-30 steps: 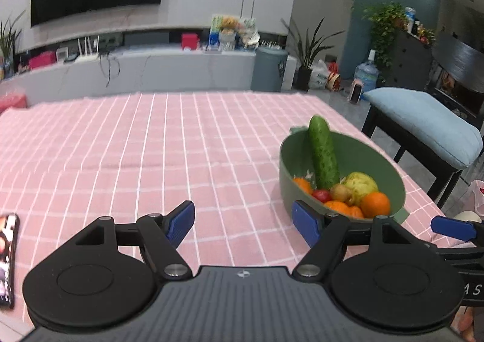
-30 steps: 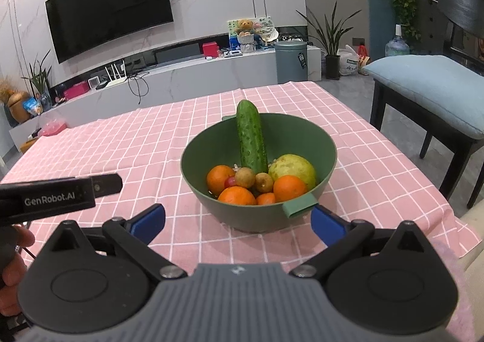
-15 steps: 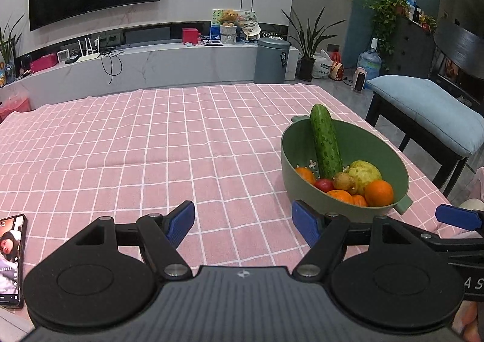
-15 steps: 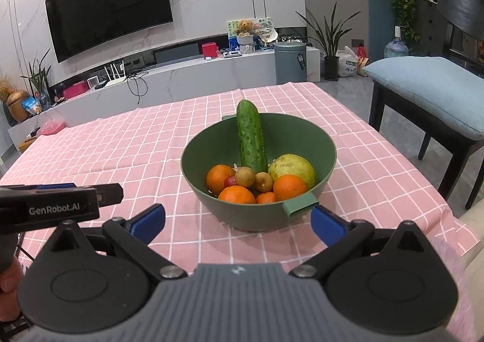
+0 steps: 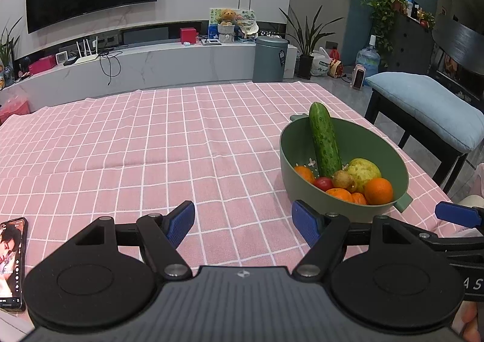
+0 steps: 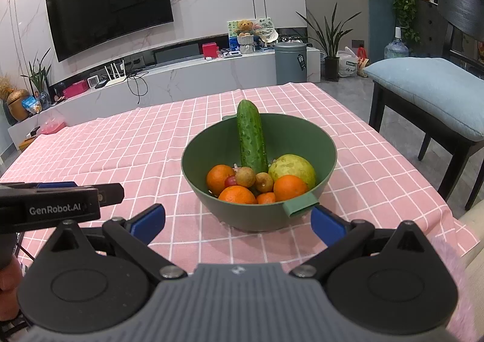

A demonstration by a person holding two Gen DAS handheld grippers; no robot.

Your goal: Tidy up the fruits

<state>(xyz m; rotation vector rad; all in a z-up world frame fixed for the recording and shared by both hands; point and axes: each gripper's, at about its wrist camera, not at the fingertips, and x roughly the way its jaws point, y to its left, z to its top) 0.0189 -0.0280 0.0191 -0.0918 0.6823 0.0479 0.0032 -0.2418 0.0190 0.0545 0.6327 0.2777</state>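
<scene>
1. A green bowl sits on the desk, which has a pink checked cloth on it.
2. A long green cucumber leans in the bowl, with its tip sticking up over the far rim.
3. Oranges, a big yellow-green fruit, small brown fruits and a little red one lie in the bottom of the bowl.
4. The right hand-held gripper is wide open and empty. It is just in front of the bowl.
5. The left hand-held gripper is wide open and empty too. The bowl is ahead of it, to the right.
6. A phone lies on the desk at the near left edge.
</scene>
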